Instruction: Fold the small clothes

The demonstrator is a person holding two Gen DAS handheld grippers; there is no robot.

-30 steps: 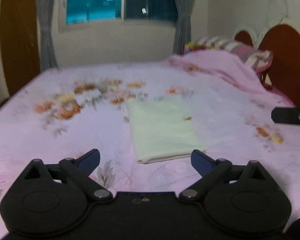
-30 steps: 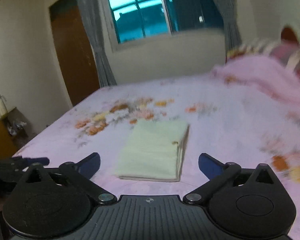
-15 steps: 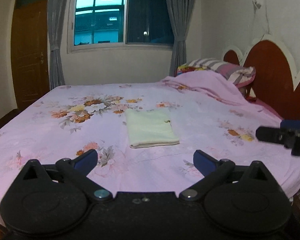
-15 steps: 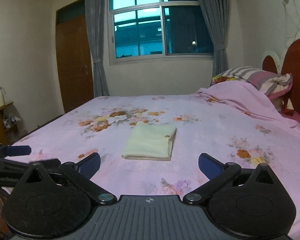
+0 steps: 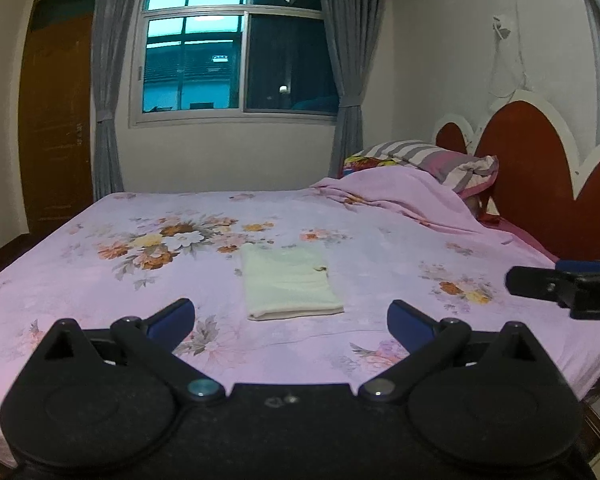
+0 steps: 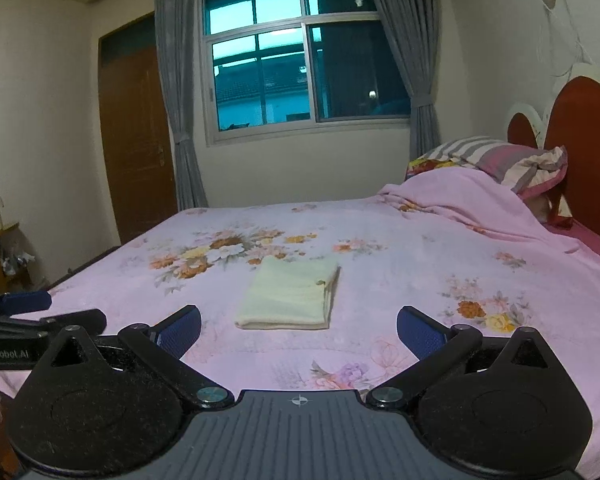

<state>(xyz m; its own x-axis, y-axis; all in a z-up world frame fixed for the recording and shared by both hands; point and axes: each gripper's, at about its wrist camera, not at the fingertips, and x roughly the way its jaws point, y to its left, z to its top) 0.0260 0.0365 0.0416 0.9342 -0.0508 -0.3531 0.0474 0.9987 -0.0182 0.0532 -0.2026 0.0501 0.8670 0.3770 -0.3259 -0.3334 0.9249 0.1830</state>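
Two black grippers: left gripper (image 5: 291, 318), right gripper (image 6: 299, 326). Rounded black housings, triangular cut-outs, silver pivot screws, dark-blue textured pads (image 6: 180, 330). Ribbed grey plate on the right; white "GenRobot.AI" lettering on the left's side.

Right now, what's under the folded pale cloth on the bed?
The folded pale cloth lies flat on the floral pink bedsheet, touching neither gripper. Whatever sits between its layers or beneath it is covered.

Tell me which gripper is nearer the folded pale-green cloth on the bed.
Neither clearly. The left gripper and right gripper both hang open, short of the folded cloth, left slightly to its left side, right slightly to its right, touching nothing.
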